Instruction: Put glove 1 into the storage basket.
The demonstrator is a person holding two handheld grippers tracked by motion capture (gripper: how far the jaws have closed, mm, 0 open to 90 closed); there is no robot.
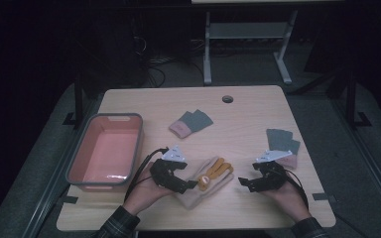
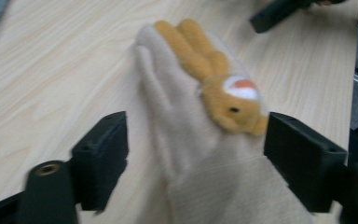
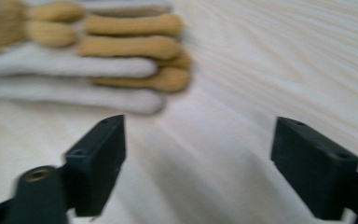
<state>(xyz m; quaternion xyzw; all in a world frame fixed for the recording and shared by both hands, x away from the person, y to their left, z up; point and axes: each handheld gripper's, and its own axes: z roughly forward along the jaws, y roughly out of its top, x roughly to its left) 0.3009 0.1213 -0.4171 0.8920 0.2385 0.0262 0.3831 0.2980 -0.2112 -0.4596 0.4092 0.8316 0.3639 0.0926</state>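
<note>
**Two tongs spread beside one cream glove pair**

We count two tongs, both with jaws spread and pinching nothing. The left tongs (image 1: 191, 184) sit at the cuff end of the cream gloves (image 1: 206, 181), whose cuff lies between the jaws untouched in the left gripper view (image 2: 205, 154). The right tongs (image 1: 242, 182) hover over bare wood, just beside the glove fingertips (image 3: 121, 65). The gloves lie stacked near the front middle of the surface (image 1: 238, 104); we cannot tell if there are two. We see two grey glove bundles, one (image 1: 191, 123) behind, one (image 1: 282, 141) partly hidden by the right tongs, and one pink bin (image 1: 106, 151). Both gripper views are blurred.
</note>
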